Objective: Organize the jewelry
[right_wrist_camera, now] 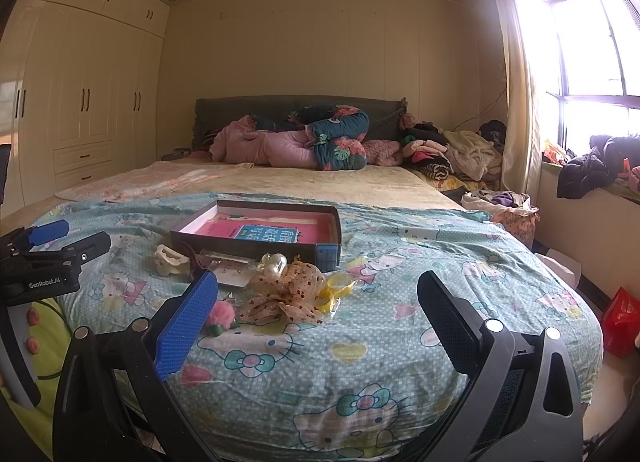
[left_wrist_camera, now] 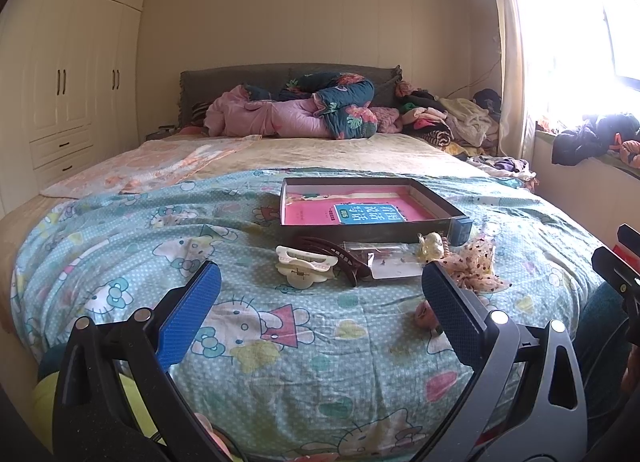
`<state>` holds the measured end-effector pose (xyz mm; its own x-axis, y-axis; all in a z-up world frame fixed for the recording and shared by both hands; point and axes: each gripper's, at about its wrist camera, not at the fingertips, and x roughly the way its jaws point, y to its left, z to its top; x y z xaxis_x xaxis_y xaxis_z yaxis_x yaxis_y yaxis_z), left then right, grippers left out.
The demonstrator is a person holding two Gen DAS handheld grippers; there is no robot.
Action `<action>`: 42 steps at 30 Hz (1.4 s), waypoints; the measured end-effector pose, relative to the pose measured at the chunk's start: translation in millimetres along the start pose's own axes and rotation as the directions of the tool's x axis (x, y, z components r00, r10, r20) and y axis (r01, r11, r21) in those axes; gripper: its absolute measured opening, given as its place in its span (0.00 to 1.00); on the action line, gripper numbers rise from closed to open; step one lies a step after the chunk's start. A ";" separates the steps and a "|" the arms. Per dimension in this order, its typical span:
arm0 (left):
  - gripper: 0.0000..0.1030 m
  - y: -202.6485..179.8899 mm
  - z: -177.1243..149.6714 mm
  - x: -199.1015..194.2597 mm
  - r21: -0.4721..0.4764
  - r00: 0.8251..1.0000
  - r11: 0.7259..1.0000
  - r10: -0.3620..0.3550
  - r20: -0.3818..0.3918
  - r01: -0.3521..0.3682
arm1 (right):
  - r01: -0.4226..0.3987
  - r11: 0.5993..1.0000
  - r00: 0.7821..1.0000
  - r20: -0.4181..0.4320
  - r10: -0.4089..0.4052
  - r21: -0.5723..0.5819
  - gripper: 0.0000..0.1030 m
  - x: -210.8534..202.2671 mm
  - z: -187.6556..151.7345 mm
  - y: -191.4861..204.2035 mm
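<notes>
Both grippers hang over the near edge of the bed with their jaws spread wide and nothing between them: the left gripper [left_wrist_camera: 320,294] aims at the middle of the little heap of accessories, and the right gripper [right_wrist_camera: 318,302] sits a little farther to the right, facing the same heap from its own side. Just beyond the left fingers lie a cream claw clip [left_wrist_camera: 306,264] and a dark brown hair clip [left_wrist_camera: 334,258], touching one another, with a clear packet [left_wrist_camera: 384,260] beside them that seems to hold small earrings. Near the right gripper's blue pad [right_wrist_camera: 188,322] are a pink fluffy piece [right_wrist_camera: 222,314], a spotted fabric bow [right_wrist_camera: 288,290], a yellow band [right_wrist_camera: 338,286] and a clear claw clip [right_wrist_camera: 274,262]. All of it rests on the cartoon-cat bedsheet [right_wrist_camera: 360,362], right in front of a shallow dark box [left_wrist_camera: 368,232] with a pink book [left_wrist_camera: 352,208] lying inside; none of the pieces is in the box yet, so the sorting looks barely begun. To start well, I would take one rigid piece first, likely the cream claw clip, closing across its narrow body rather than its teeth, and lift it straight up so the brown clip is not dragged along. The soft sheet will give under pressure, so press lightly. The bow will squash and should be pinched at its knot.
</notes>
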<state>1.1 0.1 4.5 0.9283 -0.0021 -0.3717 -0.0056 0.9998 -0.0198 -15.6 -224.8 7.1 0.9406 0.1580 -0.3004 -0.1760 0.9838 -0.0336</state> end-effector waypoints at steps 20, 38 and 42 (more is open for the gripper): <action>0.90 4.3 3.1 1.2 -0.013 1.000 1.000 -0.003 0.000 0.003 | -0.007 1.000 1.000 -0.009 0.007 -0.017 0.94 2.4 0.8 5.8; 0.90 47.9 -5.1 23.3 -0.106 0.996 0.993 0.053 -0.068 -0.060 | -0.119 0.992 0.983 -0.145 0.112 -0.045 0.94 49.6 2.5 26.7; 0.90 54.2 -3.6 31.4 -0.127 0.995 0.991 0.038 -0.092 -0.050 | -0.130 0.991 0.977 -0.177 0.120 -0.043 0.94 68.6 3.9 31.3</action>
<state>28.6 54.1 -11.5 0.8892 0.0343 -0.4562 -0.0990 0.9880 -0.1187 44.6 -182.8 -10.9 0.8463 0.2580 -0.4661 -0.3093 0.9503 -0.0356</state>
